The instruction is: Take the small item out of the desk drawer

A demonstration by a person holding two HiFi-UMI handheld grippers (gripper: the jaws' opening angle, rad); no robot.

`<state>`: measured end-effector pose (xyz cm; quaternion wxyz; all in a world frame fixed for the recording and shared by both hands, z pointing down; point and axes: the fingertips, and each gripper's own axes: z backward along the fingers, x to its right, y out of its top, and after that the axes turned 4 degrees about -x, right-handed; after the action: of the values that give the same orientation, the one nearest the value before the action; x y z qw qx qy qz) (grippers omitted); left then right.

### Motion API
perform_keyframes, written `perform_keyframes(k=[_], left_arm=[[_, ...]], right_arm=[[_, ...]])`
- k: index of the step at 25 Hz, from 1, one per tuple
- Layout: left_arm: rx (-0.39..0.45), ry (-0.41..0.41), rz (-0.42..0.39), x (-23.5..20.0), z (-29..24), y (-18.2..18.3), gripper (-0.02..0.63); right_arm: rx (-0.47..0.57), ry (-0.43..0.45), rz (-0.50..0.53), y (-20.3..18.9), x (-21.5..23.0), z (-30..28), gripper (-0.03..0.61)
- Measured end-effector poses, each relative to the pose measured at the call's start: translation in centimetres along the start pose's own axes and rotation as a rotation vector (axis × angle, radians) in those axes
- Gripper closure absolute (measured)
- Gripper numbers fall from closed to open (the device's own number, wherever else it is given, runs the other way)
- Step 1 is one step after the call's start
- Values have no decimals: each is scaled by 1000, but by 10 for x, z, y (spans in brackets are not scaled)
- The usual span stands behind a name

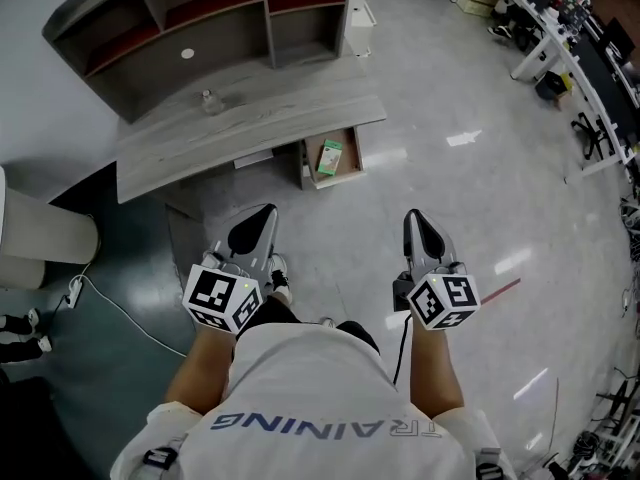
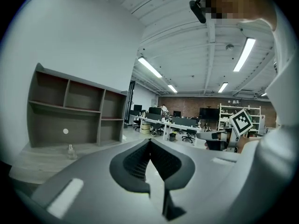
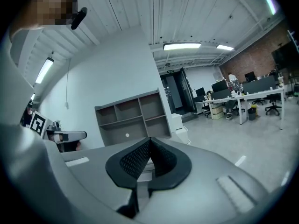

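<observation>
In the head view a grey desk (image 1: 250,128) stands ahead, and its drawer (image 1: 348,166) is pulled open under the right end. A small green and white box (image 1: 328,158) lies inside the drawer. My left gripper (image 1: 265,211) and right gripper (image 1: 412,216) are held side by side well short of the desk, both shut and holding nothing. In the left gripper view the jaws (image 2: 149,142) meet tip to tip, and the desk top (image 2: 42,160) shows at the left. The right gripper (image 3: 150,140) is likewise shut, pointing toward the shelf unit (image 3: 133,118).
A grey shelf unit (image 1: 200,18) sits at the back of the desk, with a small clear bottle (image 1: 209,100) on the desk top. A white cabinet (image 1: 360,13) stands right of the shelves. Office desks and chairs (image 1: 575,58) line the far right. A power strip and cable (image 1: 75,288) lie at the left.
</observation>
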<state>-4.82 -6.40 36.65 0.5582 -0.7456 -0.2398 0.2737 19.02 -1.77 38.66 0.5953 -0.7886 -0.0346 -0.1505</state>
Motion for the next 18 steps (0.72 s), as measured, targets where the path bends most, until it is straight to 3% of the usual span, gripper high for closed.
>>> perform_keyframes(k=[8,12,18], left_arm=[[-48,-77,-35,-88,-56,3,614],[-68,-92,-28,-124,-75,-1,614],[-81,-67,-25,-140,-98,-6,614]], right_arm=[[-14,-70,17,19,-25,-93,563],[-50,-87,26,10,-34,-131,563],[-104,-83,-4,-6,-17,-160,563]])
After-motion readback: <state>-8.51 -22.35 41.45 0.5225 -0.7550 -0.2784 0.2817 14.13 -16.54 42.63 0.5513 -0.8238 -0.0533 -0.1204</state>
